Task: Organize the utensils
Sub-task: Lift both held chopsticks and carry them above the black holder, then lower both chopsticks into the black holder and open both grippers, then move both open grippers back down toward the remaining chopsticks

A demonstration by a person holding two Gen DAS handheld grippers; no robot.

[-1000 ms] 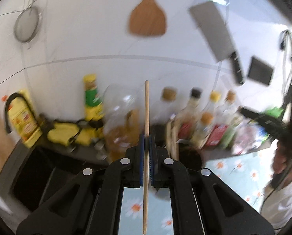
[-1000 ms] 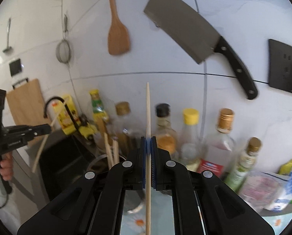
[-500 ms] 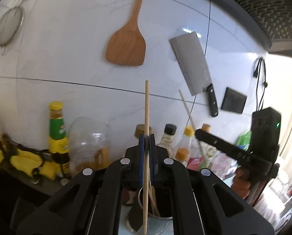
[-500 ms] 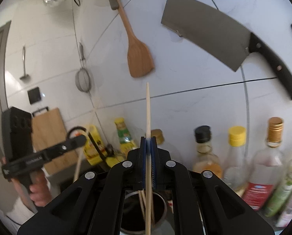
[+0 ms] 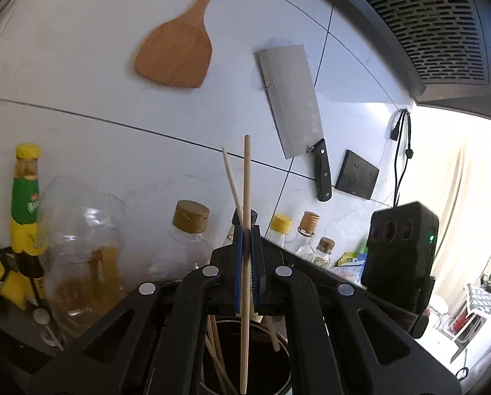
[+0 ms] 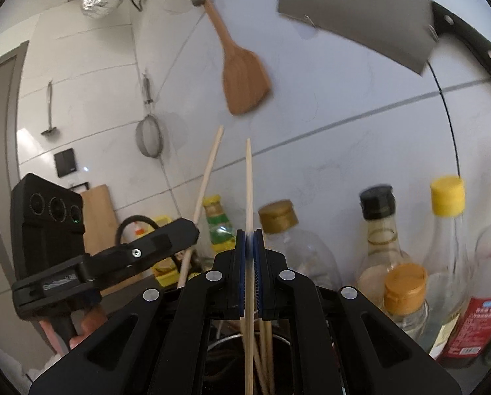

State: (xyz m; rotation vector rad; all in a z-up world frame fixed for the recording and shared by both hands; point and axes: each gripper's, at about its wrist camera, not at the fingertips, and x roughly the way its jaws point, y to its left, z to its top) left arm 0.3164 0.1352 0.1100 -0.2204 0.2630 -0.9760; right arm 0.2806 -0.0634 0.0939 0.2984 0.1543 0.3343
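Observation:
My left gripper (image 5: 246, 233) is shut on a wooden chopstick (image 5: 246, 177) held upright, its lower end inside the round metal utensil holder (image 5: 283, 342) just below the fingers. My right gripper (image 6: 249, 237) is shut on another wooden chopstick (image 6: 248, 181), also upright over the same holder (image 6: 222, 340). Several chopsticks (image 5: 214, 345) stand in the holder. The left gripper also shows in the right wrist view (image 6: 179, 230), close on the left, with its chopstick (image 6: 207, 177) slanting. The right gripper's chopstick shows in the left wrist view (image 5: 230, 174).
Oil and sauce bottles (image 6: 387, 240) stand along the wall behind the holder. A cleaver (image 5: 294, 98), a wooden spatula (image 5: 176, 52) and a strainer (image 6: 149, 135) hang on the tiled wall. A cutting board (image 6: 97, 210) leans at the left. A range hood (image 5: 426, 23) is at upper right.
Both grippers have moved in toward each other and over the utensil holder, tilting upward. The chopsticks' lower ends now reach into the holder. Both stay shut.

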